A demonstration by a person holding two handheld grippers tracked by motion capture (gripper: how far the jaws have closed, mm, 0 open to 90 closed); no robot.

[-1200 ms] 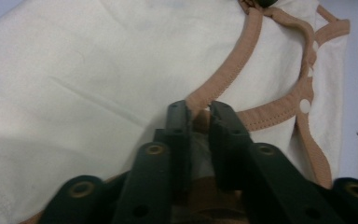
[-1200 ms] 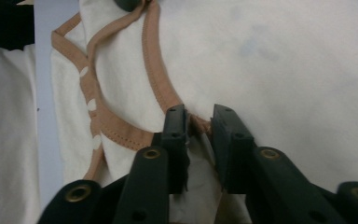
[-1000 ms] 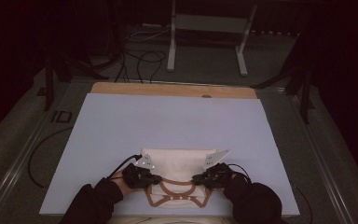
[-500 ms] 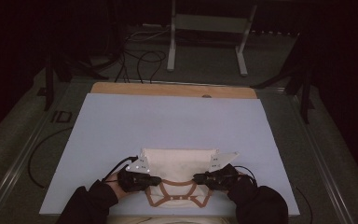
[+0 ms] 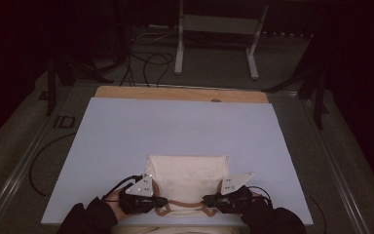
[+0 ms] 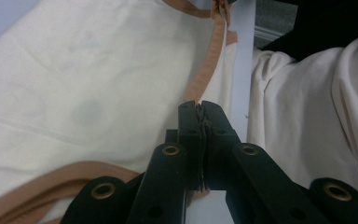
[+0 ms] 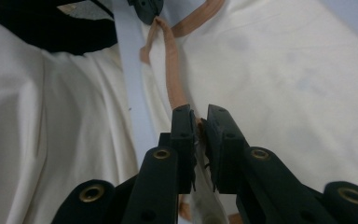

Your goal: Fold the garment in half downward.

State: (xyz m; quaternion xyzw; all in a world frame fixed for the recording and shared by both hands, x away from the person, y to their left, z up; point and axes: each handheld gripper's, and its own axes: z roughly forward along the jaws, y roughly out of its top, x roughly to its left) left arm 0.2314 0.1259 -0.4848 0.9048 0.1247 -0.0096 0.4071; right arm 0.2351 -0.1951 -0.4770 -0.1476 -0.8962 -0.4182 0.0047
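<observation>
A cream cloth bag [image 5: 187, 174] with tan straps [image 5: 185, 204] lies flat at the near edge of the pale blue table mat [image 5: 175, 126]. My left gripper [image 5: 161, 201] is shut on the bag's near edge where a strap meets it; in the left gripper view the jaws [image 6: 200, 109] pinch the tan strap [image 6: 205, 70] and cream cloth [image 6: 74, 84]. My right gripper [image 5: 208, 200] is shut on the same edge further right, with its jaws [image 7: 199, 116] clamped on the strap [image 7: 175, 79] beside the cloth [image 7: 284, 79]. The two grippers face each other.
A wooden board edge [image 5: 180, 93] runs along the mat's far side. Beyond it, metal stand legs [image 5: 214, 44] and cables [image 5: 146, 58] lie on the dark floor. The person's cream garment [image 6: 307, 116] hangs just past the near table edge.
Both grippers have drawn back toward the near table edge with the bag's strapped edge. The strap loops between them have pulled in, and the bag lies flatter.
</observation>
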